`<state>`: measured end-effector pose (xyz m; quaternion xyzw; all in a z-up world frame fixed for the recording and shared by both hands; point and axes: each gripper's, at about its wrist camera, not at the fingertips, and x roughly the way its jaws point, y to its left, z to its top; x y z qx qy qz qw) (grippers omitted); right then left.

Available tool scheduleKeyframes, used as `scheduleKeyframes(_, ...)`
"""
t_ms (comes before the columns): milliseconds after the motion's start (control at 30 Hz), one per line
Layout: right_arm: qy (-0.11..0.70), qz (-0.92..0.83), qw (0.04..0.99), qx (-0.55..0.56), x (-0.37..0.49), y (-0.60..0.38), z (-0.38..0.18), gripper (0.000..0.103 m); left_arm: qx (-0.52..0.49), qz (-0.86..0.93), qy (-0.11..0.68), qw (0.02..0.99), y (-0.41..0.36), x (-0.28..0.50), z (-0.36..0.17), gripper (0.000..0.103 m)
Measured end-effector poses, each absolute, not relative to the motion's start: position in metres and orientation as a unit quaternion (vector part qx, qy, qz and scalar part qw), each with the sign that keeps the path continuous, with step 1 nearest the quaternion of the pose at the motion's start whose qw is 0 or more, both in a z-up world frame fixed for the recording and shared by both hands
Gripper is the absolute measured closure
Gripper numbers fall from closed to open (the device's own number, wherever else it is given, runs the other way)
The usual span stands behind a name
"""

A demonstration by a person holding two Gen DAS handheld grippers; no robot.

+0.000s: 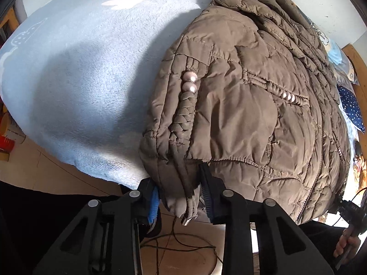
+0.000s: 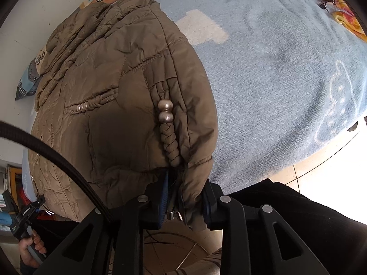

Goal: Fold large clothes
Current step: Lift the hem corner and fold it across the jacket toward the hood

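A brown quilted puffer jacket (image 1: 252,87) lies on a light blue fleece blanket (image 1: 80,80) on a bed; it has braided trim with pearl-like beads (image 1: 189,81). My left gripper (image 1: 181,197) is shut on the jacket's hem corner at the bed's near edge, its fingers (image 1: 209,190) on either side of the bunched fabric. In the right wrist view the jacket (image 2: 110,87) fills the left and centre. My right gripper (image 2: 184,201) is shut on the other hem corner below the beaded braid (image 2: 168,128).
The blanket (image 2: 286,80) spreads right of the jacket. Patterned pillows (image 1: 351,105) lie along the wall. Glasses (image 2: 330,2) rest at the bed's far corner. Cables (image 1: 179,243) lie on the tiled floor. Red cans (image 1: 6,142) stand at the left.
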<state>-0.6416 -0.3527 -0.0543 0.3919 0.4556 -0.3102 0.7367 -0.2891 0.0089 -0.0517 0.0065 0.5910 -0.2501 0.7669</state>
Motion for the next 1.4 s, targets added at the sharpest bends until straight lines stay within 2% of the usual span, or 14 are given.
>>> scheduleKeyframes(67, 0.458, -0.311, 0.736, 0.39, -0.638, -0.353, -0.057, 0.075, 0.014, -0.244, 0.589, 0.77, 0.003, -0.29, -0.054, 0.065)
scheduleKeyframes(100, 0.457, -0.309, 0.739, 0.387, -0.637, -0.353, -0.056, 0.081, 0.019, -0.245, 0.585, 0.773, 0.003, -0.292, -0.052, 0.067)
scheduleKeyframes(133, 0.456, -0.309, 0.743, 0.38, -0.637, -0.351, -0.053, 0.088, 0.021, -0.249, 0.579, 0.776, 0.002, -0.293, -0.05, 0.071)
scheduleKeyframes(167, 0.453, -0.308, 0.748, 0.375, -0.636, -0.348, -0.051, 0.09, 0.022, -0.25, 0.57, 0.782, 0.002, -0.297, -0.045, 0.078)
scheduleKeyframes(233, 0.441, -0.307, 0.756, 0.373, -0.64, -0.346, -0.044, 0.091, 0.023, -0.253, 0.553, 0.793, 0.001, -0.304, -0.034, 0.082)
scheduleKeyframes(533, 0.359, -0.297, 0.818, 0.338, -0.664, -0.316, 0.006, 0.093, 0.037, -0.291, 0.441, 0.849, 0.011, -0.337, 0.035, 0.085)
scheduleKeyframes(700, 0.342, -0.289, 0.842, 0.301, -0.665, -0.296, 0.026, 0.093, 0.057, -0.309, 0.391, 0.865, 0.021, -0.35, 0.062, 0.086)
scheduleKeyframes(1067, 0.327, -0.277, 0.848, 0.311, -0.682, -0.295, 0.036, 0.093, 0.043, -0.316, 0.391, 0.863, 0.012, -0.336, 0.063, 0.086)
scheduleKeyframes(1400, 0.287, -0.262, 0.874, 0.292, -0.681, -0.301, 0.066, 0.093, 0.032, -0.342, 0.354, 0.87, 0.014, -0.321, 0.093, 0.086)
